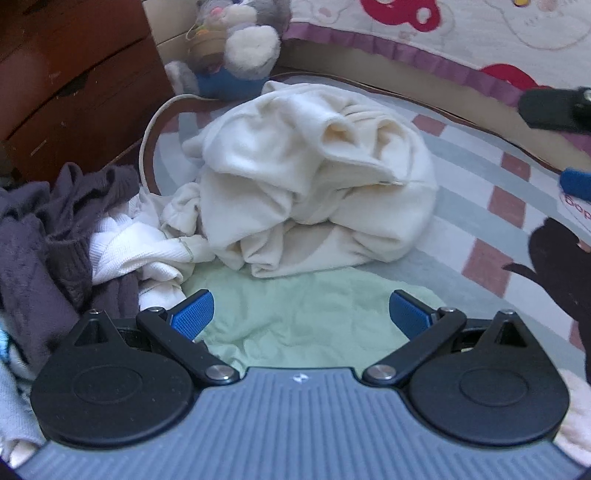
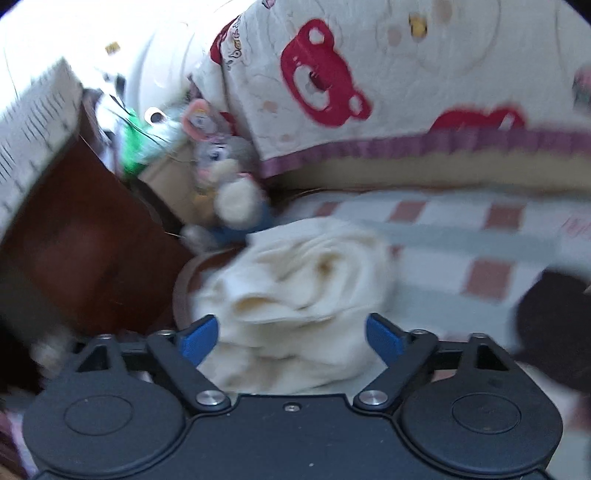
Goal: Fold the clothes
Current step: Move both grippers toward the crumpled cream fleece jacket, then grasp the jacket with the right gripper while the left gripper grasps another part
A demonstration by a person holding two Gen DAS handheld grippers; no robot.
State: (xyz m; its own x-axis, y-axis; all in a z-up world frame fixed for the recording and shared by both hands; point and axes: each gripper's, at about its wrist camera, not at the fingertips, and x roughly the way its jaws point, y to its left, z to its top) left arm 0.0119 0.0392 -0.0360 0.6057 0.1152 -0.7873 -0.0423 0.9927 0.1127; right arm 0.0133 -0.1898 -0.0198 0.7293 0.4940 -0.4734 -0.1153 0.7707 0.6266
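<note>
- Far left, left wrist view: heap of unfolded clothes, a dark grey-purple knit garment (image 1: 40, 236) on the outside, a white ribbed garment (image 1: 125, 247) tucked against its right side.
- Behind the heap: brown wooden furniture (image 1: 66, 81) with drawer fronts.
- Upper centre-left: grey stuffed toy (image 1: 236, 40) sitting at the back edge of the bed, just behind the cream pile.
- Centre: crumpled cream garment (image 1: 310, 177) bunched in 1 mound on the striped and checked bedsheet (image 1: 491, 206); its left edge touches the white ribbed garment.
- Just in front of the mound: pale green garment (image 1: 306, 314) lying flat, wrinkled, its far edge tucked under the cream pile.
- Left gripper (image 1: 301, 314): jaws wide apart above the green cloth, nothing clamped; whether the blue pads (image 1: 194, 315) touch the fabric cannot be told.
- Back right: quilt with red bear print (image 1: 443, 33), purple trim along its lower edge.
- Right edge: a dark garment (image 1: 561, 273) partly in view.
- Right wrist view, blurred: right gripper (image 2: 293, 338) jaws wide apart, the cream garment (image 2: 295, 295) lying between the blue pads (image 2: 199, 339); contact not readable through the blur.
- Same view: stuffed toy (image 2: 221, 173) up left of the mound, quilt (image 2: 369, 81) behind, dark garment (image 2: 550, 325) at right.
</note>
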